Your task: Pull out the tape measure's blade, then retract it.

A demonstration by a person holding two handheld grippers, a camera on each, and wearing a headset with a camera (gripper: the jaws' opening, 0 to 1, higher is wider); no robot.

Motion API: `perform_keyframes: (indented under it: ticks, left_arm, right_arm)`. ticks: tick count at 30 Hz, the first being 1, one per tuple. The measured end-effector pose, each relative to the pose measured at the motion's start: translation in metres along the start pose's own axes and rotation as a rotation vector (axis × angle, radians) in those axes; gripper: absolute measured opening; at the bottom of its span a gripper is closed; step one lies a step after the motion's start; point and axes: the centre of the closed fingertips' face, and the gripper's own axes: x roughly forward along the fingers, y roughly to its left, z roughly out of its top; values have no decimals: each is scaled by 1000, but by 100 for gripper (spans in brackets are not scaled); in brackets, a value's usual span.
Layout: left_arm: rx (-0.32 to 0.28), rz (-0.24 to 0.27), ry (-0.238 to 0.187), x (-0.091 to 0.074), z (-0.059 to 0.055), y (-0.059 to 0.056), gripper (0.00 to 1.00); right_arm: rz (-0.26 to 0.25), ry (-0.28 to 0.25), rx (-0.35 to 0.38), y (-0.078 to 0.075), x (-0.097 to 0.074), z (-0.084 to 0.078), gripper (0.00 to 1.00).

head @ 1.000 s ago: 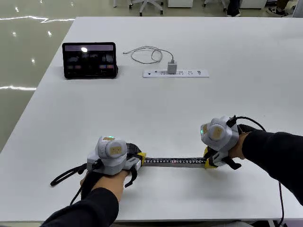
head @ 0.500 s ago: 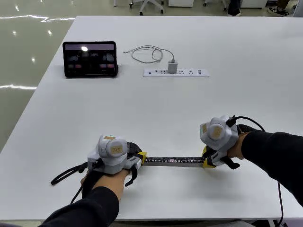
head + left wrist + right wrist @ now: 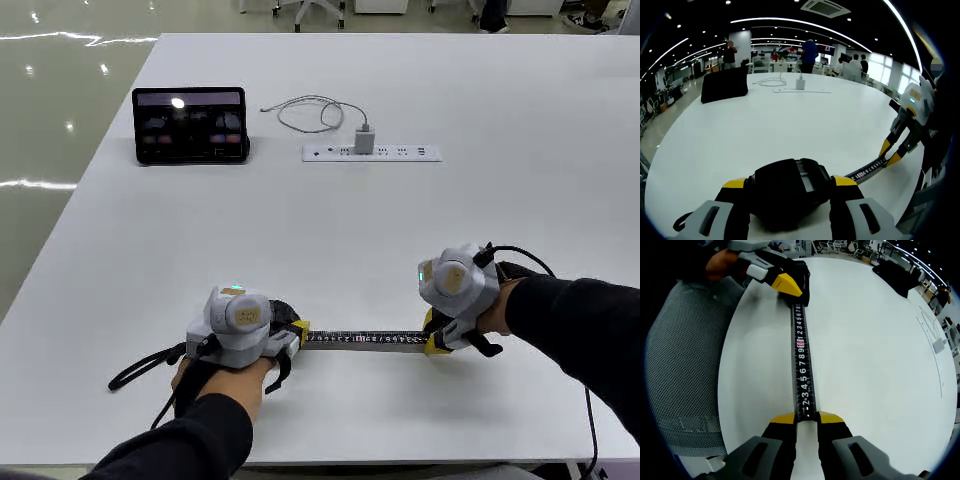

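We are holding a gripper in each hand over a white table (image 3: 350, 230). Our left gripper (image 3: 290, 335) is squeezing the black tape measure (image 3: 283, 318) between its two yellow-tipped jaws. In the left gripper view the tape measure (image 3: 787, 190) is sitting right between those jaws, and they are pressing on both of its sides. It is resting on the table near the front edge, close to us.

The blade (image 3: 365, 340) is sticking out of the tape measure and lying flat on the table, running over to our right gripper (image 3: 433, 343). In the right gripper view the blade (image 3: 801, 365) is showing black with white numbers, and one red mark. Our right gripper (image 3: 807, 418) is pinching the end of the blade, with its jaws closed tight on it. The two grippers are sitting well apart, with the blade stretching straight between them.

Far across the table a dark tablet (image 3: 189, 125) is standing up. Beside it a white power strip (image 3: 372, 154) is lying flat, with a plug (image 3: 363, 142) in it and a looping white cable (image 3: 305, 115).
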Motion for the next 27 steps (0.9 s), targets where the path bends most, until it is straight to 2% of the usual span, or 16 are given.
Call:
perform_keyframes:
  ticks: [27]
  left_arm:
    - [0, 0, 0, -1, 0, 0, 61]
  right_arm:
    - [1, -13, 1, 1, 5, 11, 11]
